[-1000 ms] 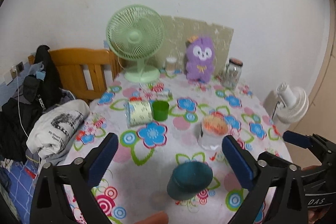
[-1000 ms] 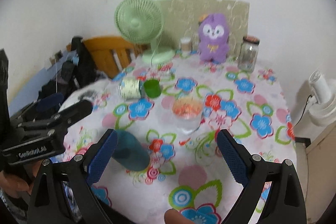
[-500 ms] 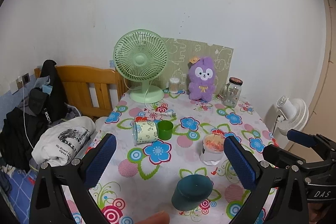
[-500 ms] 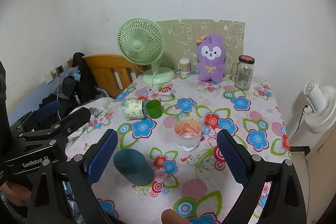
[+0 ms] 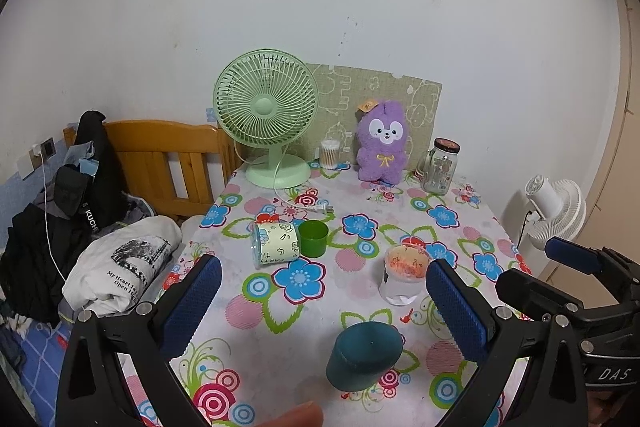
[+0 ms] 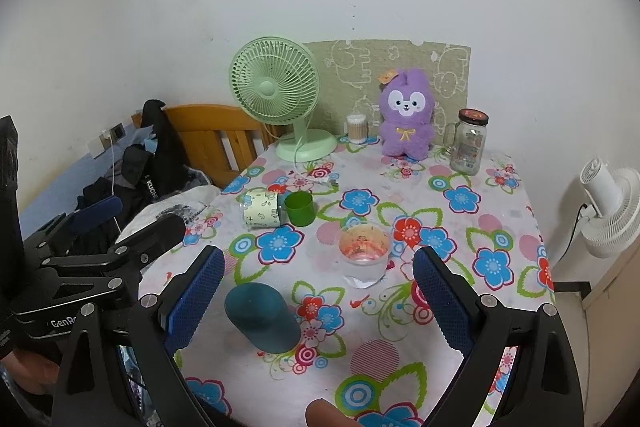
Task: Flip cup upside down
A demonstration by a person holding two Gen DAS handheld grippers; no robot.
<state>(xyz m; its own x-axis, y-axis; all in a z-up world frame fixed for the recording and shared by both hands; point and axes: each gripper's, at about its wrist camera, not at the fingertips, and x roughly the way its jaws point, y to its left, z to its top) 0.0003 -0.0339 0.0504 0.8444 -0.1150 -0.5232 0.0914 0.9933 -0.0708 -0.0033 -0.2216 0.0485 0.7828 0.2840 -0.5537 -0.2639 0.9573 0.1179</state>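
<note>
- Left hand-held gripper (image 5: pixel 323 302): jaws spread wide, holding nothing
- Right hand-held gripper (image 6: pixel 319 298): jaws spread wide, holding nothing
- Teal cup (image 5: pixel 365 355): upside down on the desk (image 5: pixel 352 187), base up, between the left gripper's fingers at 6 o'clock
- Clear cup (image 5: pixel 404 279): upright, at 1 o'clock from the teal cup

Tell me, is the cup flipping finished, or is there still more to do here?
It looks done: the teal cup stands on the flowered table with its closed base up and mouth down. Nothing is in hand; the left tool and right tool are both open and hold nothing, clear of the cup. The small green cup sits mouth up; whether it needs flipping, I cannot tell.
</note>
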